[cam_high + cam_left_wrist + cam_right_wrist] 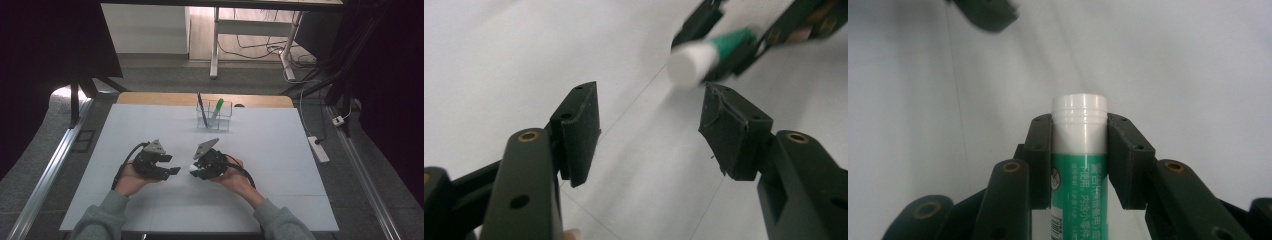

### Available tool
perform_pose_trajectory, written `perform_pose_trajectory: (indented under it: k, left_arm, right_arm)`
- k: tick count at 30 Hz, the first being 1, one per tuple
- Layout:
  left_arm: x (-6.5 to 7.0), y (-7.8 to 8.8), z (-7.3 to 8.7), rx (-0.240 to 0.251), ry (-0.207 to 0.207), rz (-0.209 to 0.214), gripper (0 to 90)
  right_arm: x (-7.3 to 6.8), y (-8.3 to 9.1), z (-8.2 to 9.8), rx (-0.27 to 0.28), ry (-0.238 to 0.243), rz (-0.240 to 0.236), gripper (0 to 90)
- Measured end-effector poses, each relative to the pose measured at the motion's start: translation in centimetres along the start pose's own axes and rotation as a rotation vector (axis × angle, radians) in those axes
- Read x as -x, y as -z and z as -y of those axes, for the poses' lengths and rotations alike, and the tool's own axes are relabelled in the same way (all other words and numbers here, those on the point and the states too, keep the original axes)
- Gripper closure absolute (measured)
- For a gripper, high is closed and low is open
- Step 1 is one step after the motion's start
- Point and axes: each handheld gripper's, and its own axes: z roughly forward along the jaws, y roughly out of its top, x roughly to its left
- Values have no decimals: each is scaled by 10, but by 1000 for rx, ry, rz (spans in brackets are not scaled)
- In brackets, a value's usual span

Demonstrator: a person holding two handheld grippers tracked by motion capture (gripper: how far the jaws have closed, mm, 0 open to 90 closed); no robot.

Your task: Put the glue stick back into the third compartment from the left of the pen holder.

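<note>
A glue stick (1079,120) with a green label and a white cap stands between the pads of my right gripper (1079,145), which is shut on it just below the cap. In the high view the right gripper (198,169) hovers low over the white table near the front middle, and the stick's white end (192,170) points left. My left gripper (174,165) faces it from close by. Its jaws are open with nothing between them (651,125). The stick's white end (689,65) hangs just beyond the left gripper's right pad (734,132), apart from it.
A clear container (214,122) at the back middle of the white table surface (280,150) holds a blue pen (201,107) and a green marker (218,107). A power strip (318,148) lies on the floor to the right. The person's grey sleeves come in at the bottom.
</note>
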Motion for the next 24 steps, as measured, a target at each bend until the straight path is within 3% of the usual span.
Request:
perform_pose_trajectory:
  k: [12, 19, 24]
  left_arm:
    - [2, 11, 18, 42, 22, -49, 400]
    - [7, 20, 32, 91, 25, -84, 388]
    - [10, 25, 47, 98, 40, -93, 381]
  right_arm:
    - [16, 44, 2, 175, -81, 101, 650]
    - [25, 60, 6, 225, -121, 140, 650]
    - [30, 70, 5, 250, -145, 179, 650]
